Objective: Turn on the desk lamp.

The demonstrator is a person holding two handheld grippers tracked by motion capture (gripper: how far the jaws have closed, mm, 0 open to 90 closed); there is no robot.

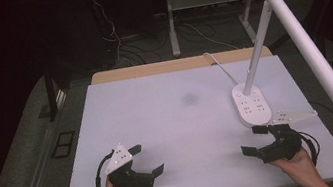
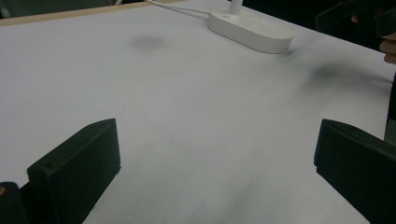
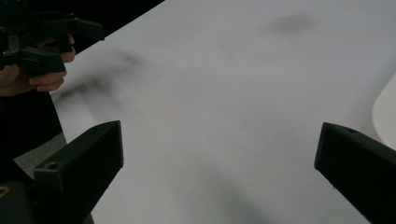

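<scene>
Lamp base [image 1: 251,105] sits just beyond right tongs [image 1: 259,139].
Both tongs gape empty; left tongs [image 1: 145,160] wait well apart across the surface [image 1: 169,123].

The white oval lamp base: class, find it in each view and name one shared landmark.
High view: white oval lamp base at right of centre on the white table.
Left gripper view: top, right of centre.
Right gripper view: a white curved edge at the far right.
Shared landmark: the dark smudge on the table.
</scene>
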